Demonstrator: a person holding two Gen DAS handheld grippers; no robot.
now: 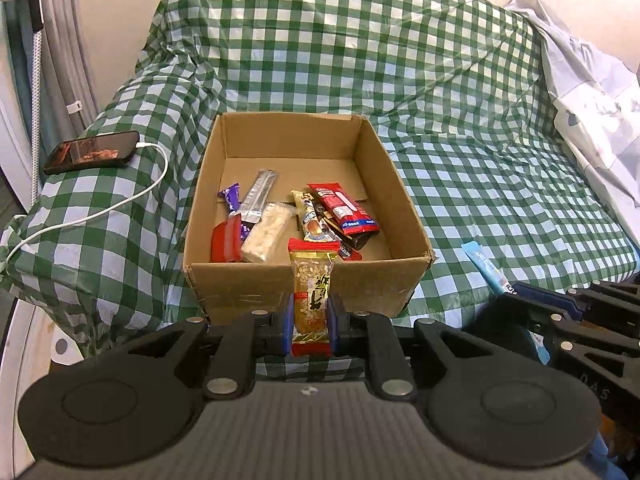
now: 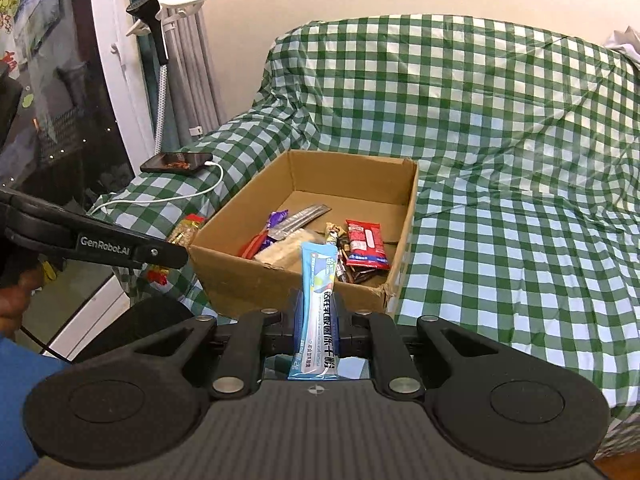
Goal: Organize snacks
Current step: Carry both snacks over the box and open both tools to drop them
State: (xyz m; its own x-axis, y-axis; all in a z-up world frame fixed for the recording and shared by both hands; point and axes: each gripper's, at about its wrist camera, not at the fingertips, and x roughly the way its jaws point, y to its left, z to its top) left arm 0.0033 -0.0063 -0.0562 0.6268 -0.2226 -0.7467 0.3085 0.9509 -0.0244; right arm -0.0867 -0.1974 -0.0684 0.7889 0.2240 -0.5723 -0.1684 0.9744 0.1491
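An open cardboard box [image 1: 224, 292] [image 2: 240, 284] sits on a sofa draped in green-checked cloth and holds several wrapped snacks [image 1: 344, 210] [image 2: 366, 244]. My left gripper [image 1: 311, 314] is shut on a gold peanut bar with red ends [image 1: 311, 280], held upright just before the box's near wall. My right gripper [image 2: 316, 320] is shut on a long light-blue snack stick [image 2: 318, 292], also in front of the near wall. In the left wrist view the blue stick [image 1: 484, 268] and the right gripper's fingers [image 1: 560, 308] show at the right. The left gripper's finger [image 2: 132, 248] crosses the right wrist view at the left.
A black phone [image 1: 92, 152] [image 2: 176, 162] with a white charging cable [image 1: 132, 200] lies on the sofa arm left of the box. A pale bag [image 1: 592, 92] rests at the sofa's right end. A glass door and curtains [image 2: 80, 100] stand at the left. A blue sleeve [image 2: 16, 384] shows low left.
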